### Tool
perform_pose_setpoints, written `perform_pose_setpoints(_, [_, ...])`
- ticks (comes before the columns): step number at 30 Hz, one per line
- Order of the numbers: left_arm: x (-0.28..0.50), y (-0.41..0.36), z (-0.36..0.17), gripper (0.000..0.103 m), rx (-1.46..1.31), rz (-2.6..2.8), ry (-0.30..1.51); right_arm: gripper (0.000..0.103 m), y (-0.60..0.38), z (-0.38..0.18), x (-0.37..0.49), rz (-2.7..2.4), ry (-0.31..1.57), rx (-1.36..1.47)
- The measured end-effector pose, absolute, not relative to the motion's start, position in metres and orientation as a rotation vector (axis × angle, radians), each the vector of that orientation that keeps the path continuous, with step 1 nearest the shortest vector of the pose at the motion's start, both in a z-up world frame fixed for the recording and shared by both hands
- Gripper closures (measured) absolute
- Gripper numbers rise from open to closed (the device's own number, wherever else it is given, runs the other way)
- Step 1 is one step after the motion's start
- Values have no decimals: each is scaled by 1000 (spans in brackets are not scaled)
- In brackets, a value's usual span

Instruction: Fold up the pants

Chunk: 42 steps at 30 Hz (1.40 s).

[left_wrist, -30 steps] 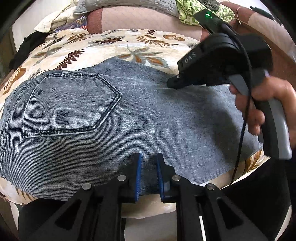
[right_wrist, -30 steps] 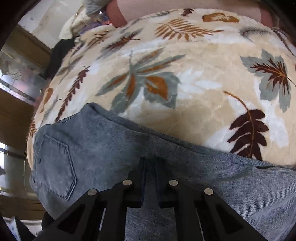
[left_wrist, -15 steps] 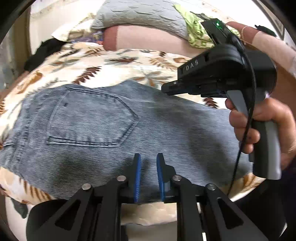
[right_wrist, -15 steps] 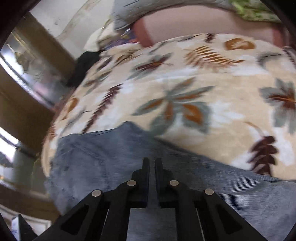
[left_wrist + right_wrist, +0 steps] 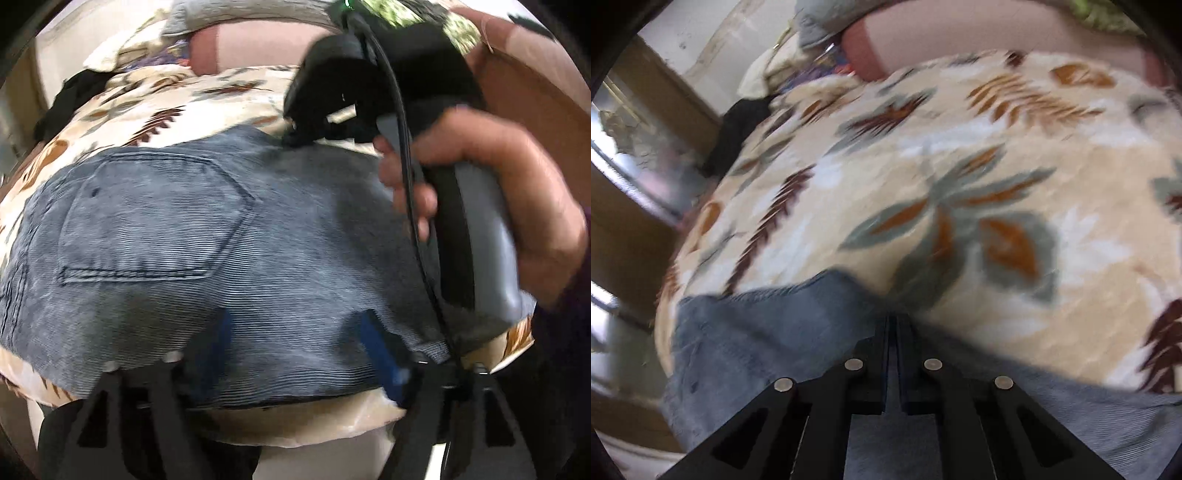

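Leaf-print blanket, left gripper jaws opening, empty.

Soft, even indoor light fills both views, with no hard glare. Motion blur smears the left gripper fingers and the leaf-print blanket. Fisheye distortion bulges the centre, and dark vignetting rounds off every corner.
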<state>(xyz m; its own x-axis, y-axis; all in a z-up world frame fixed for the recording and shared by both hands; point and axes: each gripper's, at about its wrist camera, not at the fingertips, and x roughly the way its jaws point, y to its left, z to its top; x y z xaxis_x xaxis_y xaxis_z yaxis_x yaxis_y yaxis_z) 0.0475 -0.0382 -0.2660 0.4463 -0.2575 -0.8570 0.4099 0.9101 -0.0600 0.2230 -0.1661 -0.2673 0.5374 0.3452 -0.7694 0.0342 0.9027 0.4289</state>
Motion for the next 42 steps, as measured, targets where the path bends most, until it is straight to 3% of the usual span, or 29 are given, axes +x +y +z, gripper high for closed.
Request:
perform_pose_setpoints(4, [46,-44,-267,21,205,-407,1029,96,-186,-246,188,210,935,394])
perform_pose_setpoints(6, [46,-48,-270,10,212,-426,1040,96,-198,-237,167,204,912,362])
perform_pose_setpoints(8, [41,-55,-272,6,257,-424,1040,96,-221,-229,136,173,885,349])
perform_pose_setpoints(14, [37,-60,-274,0,280,-400,1021,96,-295,-222,45,-33,859,312])
perform_pose_setpoints(24, [44,-68,-271,0,293,-340,1081,96,-372,-280,-22,-161,964,561])
perform_pose_setpoints(36, [58,-87,-268,0,290,-238,1074,96,-372,-265,-41,-112,840,556])
perform_pose_setpoints(42, [54,-83,-271,0,266,-240,1046,96,-370,-280,-23,-107,915,577])
